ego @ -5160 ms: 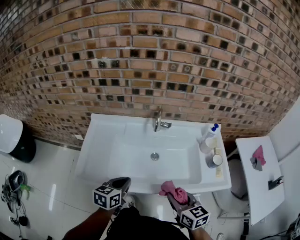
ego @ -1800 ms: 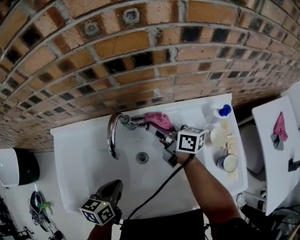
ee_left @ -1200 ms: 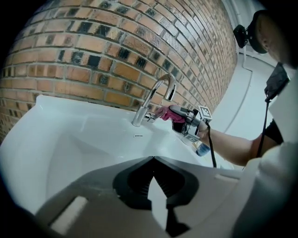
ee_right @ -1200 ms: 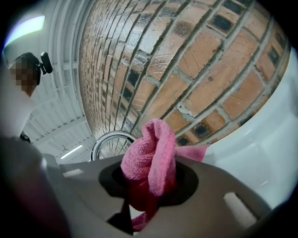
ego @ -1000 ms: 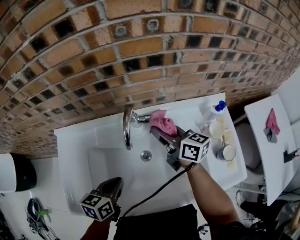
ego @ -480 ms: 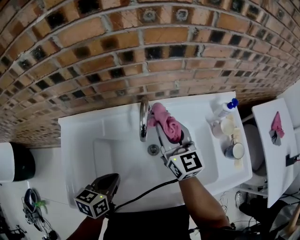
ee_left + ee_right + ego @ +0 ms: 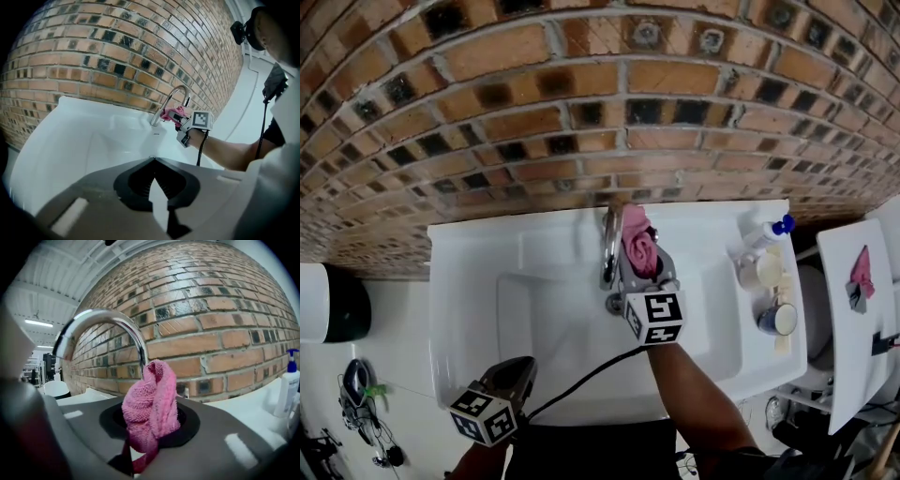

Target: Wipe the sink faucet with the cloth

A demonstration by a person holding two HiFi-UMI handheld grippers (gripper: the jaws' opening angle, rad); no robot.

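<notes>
**A:** Where's the cloth?

**B:** Your right hand-held gripper point(image 7: 636, 265) has its jaws clamped on the pink cloth point(image 7: 151, 404). The cloth is bunched up just beside the arched faucet point(image 7: 607, 246), on its right, and seems to touch it above the sink point(image 7: 469, 253).

**A:** And my left?

**B:** Your left hand-held gripper point(image 7: 154, 185) hangs low at the sink's front edge, jaws closed together on nothing.

**A:** What could go wrong?

**B:** 2 things, I'd judge. You've pinched only the cloth's lower folds, so a hard drag around the spout could tug it free into the basin. And if you press too far, the jaw tips behind the wad may scrape the chrome. Also watch the soap bottle point(image 7: 759, 236) on your right.
</notes>
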